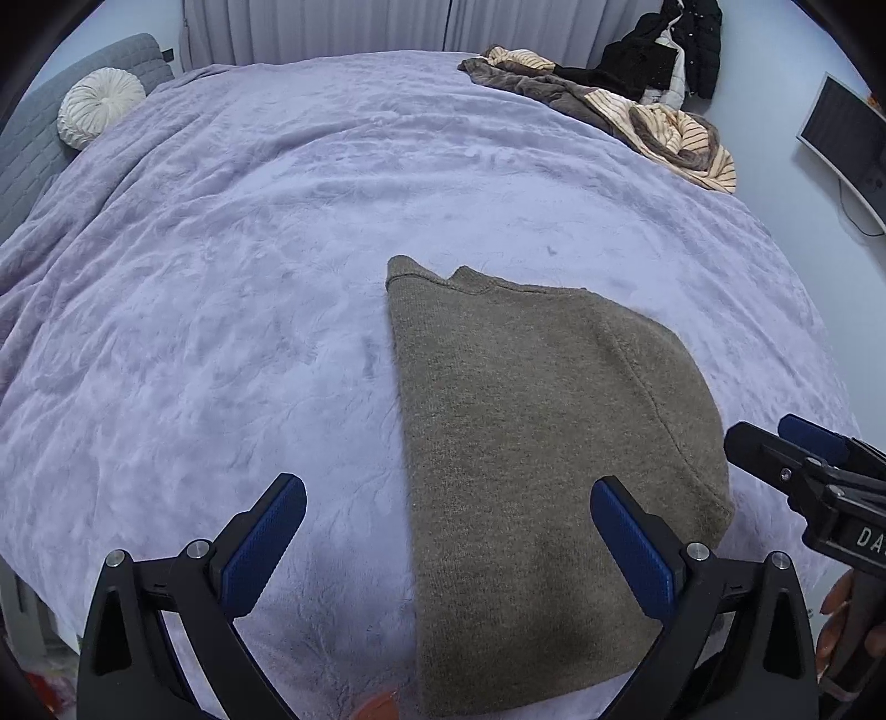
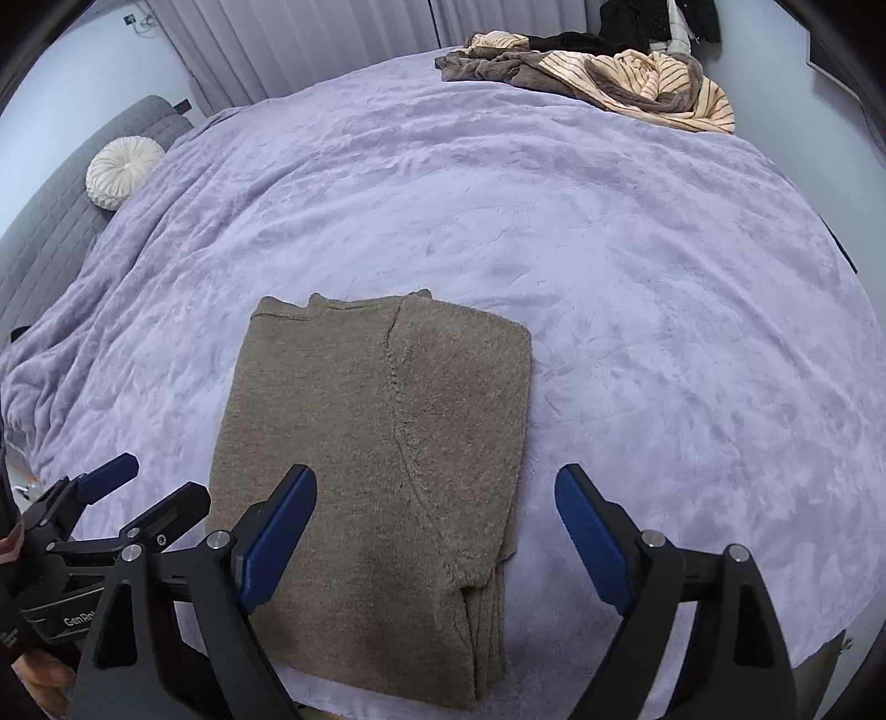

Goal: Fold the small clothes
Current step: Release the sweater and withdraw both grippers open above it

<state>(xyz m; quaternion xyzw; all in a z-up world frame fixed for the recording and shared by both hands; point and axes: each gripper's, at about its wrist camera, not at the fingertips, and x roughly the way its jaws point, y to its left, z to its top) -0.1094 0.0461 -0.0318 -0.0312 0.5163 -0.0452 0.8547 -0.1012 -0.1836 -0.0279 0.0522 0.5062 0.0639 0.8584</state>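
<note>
So the olive-brown knit sweater [image 2: 376, 454] is lying folded flat on the lavender fleece blanket [image 2: 637, 277] covering the bed, sitting near the front edge. Nothing is gripping it.

Left wrist view, going left to right: grey quilted headboard [image 1: 33, 133] in the upper left with a round white pleated cushion [image 1: 99, 105] against it, then a big stretch of blanket, then the sweater right of centre running down to the bottom of the frame. The left gripper [image 1: 448, 515] has its jaws spread wide apart, nothing between the blue pads, with the sweater's lower left part showing in the gap. At the right edge the right gripper [image 1: 797, 448] pokes in, and a bit of the person's hand [image 1: 847, 626] is on its handle. Only this view gets the monitor [image 1: 847, 138] on the wall at upper right and the black coat [image 1: 675, 50] hanging behind the pile.

Right wrist view shows the sweater squarer, just left of centre, and you can actually see the stacked layers along its lower right edge, which the other view hides. The right gripper [image 2: 437, 504] is wide open too, its left pad over the knit, right pad over bare blanket. The left gripper [image 2: 144, 487] shows at lower left. The heap of striped and brown clothes [image 2: 626, 77] sits at the top right in both views, well apart from the sweater
</note>
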